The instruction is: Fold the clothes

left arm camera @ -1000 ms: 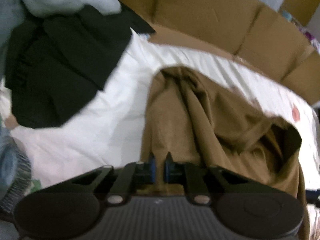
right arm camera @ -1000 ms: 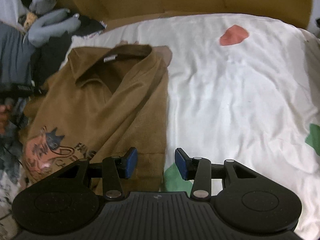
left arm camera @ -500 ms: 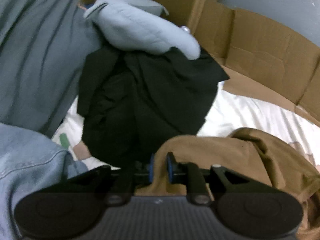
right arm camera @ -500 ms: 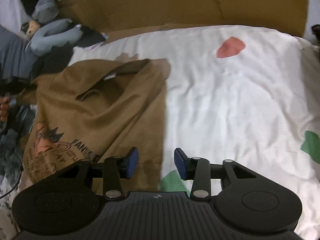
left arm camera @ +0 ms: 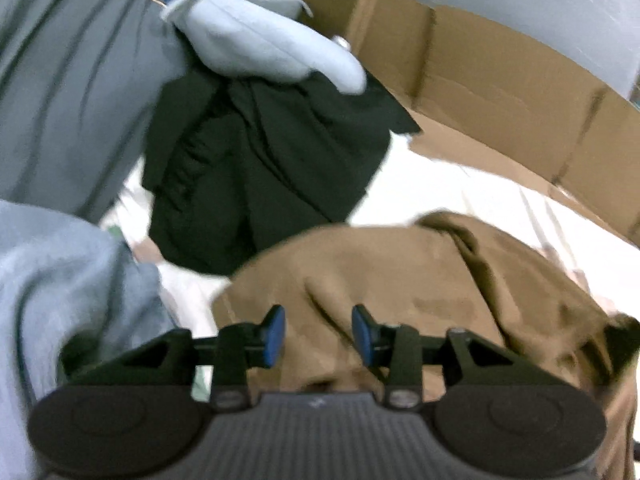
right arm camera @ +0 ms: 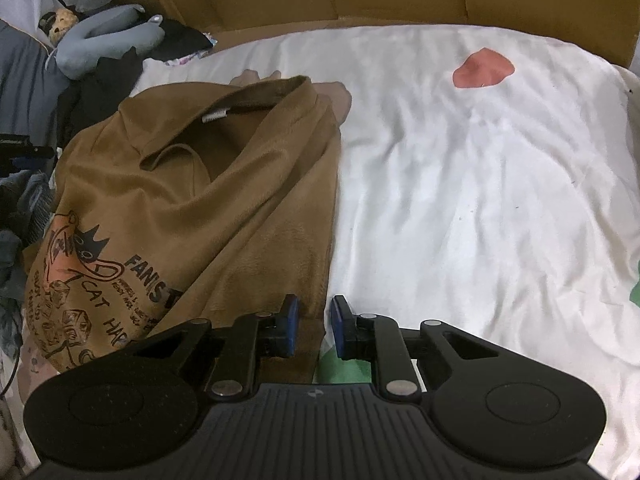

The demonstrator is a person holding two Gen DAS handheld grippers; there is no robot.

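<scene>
A brown shirt (right arm camera: pixel 208 184) with a cat print lies partly folded on the left half of the white sheet (right arm camera: pixel 460 184), collar towards the far side. My right gripper (right arm camera: pixel 312 328) sits low over the shirt's near right edge, jaws partly closed with a narrow gap, and nothing shows clamped between them. My left gripper (left arm camera: pixel 318 332) is open just above the same brown shirt (left arm camera: pixel 400 280), holding nothing.
A pile of black clothing (left arm camera: pixel 260 168), a light blue plush (left arm camera: pixel 260 40) and grey-blue garments (left arm camera: pixel 68 80) lie at the left. Cardboard walls (left arm camera: pixel 500 80) line the far side. A red patch (right arm camera: pixel 482 68) marks the sheet at far right.
My left gripper has opened and let go of the brown shirt it was carrying leftward. My right gripper's jaws have narrowed over the shirt's near edge.
</scene>
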